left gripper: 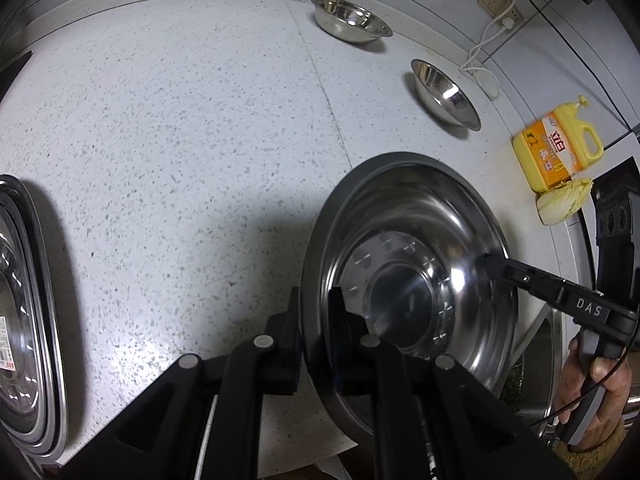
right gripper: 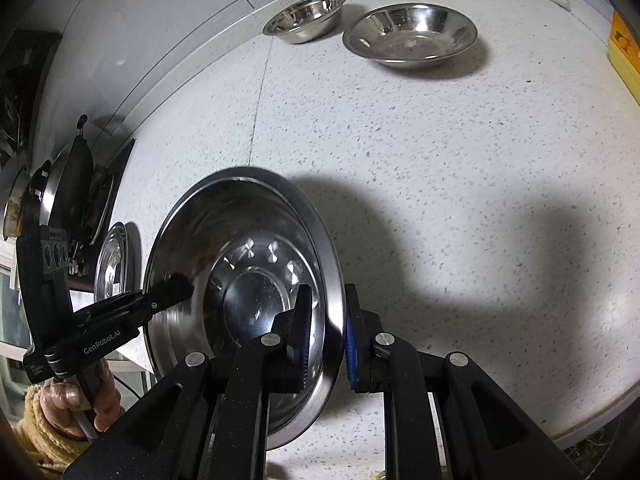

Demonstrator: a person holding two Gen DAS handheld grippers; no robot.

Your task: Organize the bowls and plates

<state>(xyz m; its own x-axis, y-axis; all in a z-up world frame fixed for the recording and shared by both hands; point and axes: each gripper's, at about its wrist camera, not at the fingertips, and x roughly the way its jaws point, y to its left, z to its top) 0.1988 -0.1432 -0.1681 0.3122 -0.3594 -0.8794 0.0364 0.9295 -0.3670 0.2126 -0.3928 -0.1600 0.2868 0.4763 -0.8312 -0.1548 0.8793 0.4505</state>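
A large shiny steel plate (left gripper: 408, 280) is held above the speckled counter, tilted toward the cameras. My left gripper (left gripper: 316, 316) is shut on its left rim. My right gripper (right gripper: 328, 332) is shut on the opposite rim of the same plate (right gripper: 240, 272); its finger also shows in the left wrist view (left gripper: 516, 272). Two steel bowls stand at the back of the counter, a smaller one (left gripper: 350, 18) (right gripper: 306, 18) and a wider one (left gripper: 444, 92) (right gripper: 410, 34). A stack of steel plates (left gripper: 24, 312) lies at the left.
A yellow detergent jug (left gripper: 558, 144) and a piece of cabbage (left gripper: 562, 200) stand by the back wall at the right. A sink (left gripper: 536, 368) lies beyond the counter's right end. Wall sockets with a white cable (left gripper: 500, 4) are above. Pots and a stove (right gripper: 72, 196) are at the left.
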